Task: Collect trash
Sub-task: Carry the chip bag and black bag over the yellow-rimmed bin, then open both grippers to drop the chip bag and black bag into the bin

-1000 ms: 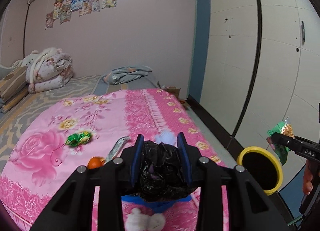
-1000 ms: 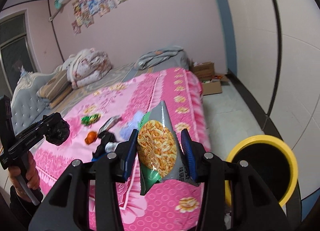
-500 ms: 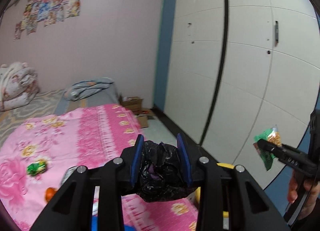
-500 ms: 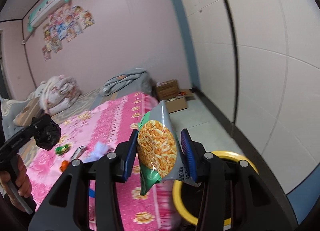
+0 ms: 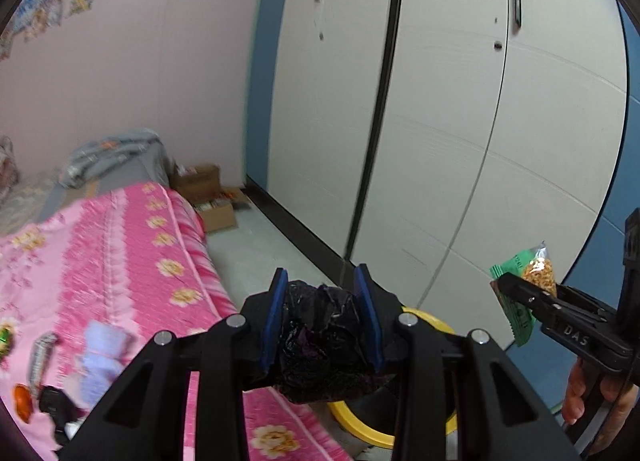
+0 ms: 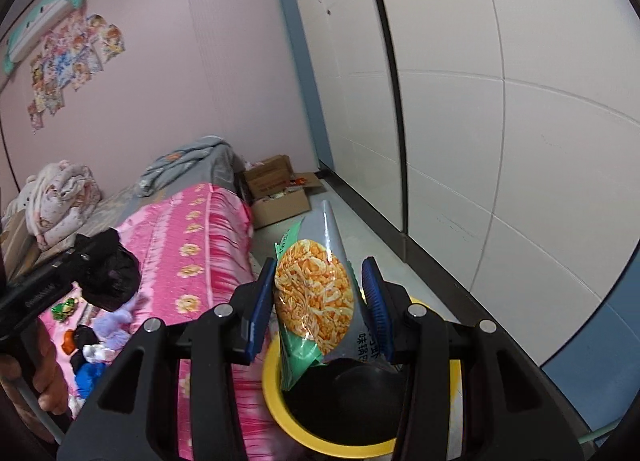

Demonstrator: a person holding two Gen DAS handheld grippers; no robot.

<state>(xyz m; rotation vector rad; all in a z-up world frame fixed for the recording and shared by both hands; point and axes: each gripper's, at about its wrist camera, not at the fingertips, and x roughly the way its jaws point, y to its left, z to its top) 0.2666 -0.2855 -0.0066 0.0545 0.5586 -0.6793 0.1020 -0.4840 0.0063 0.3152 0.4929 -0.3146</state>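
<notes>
My left gripper is shut on a crumpled black plastic bag, held above the edge of the pink bed and close to the yellow-rimmed bin. My right gripper is shut on a snack packet with orange noodles printed on it, held right over the bin's rim; the bin is lined in black. The right gripper and its packet show at the right of the left wrist view. The left gripper with the black bag shows at the left of the right wrist view.
The pink flowered bed carries a purple cloth, a green wrapper, an orange item and a blue item. Open cardboard boxes sit on the floor by the white wardrobe doors.
Both grippers swung right, away from the bed and toward the bin, each still holding its item. The bin now lies right under the right gripper.
</notes>
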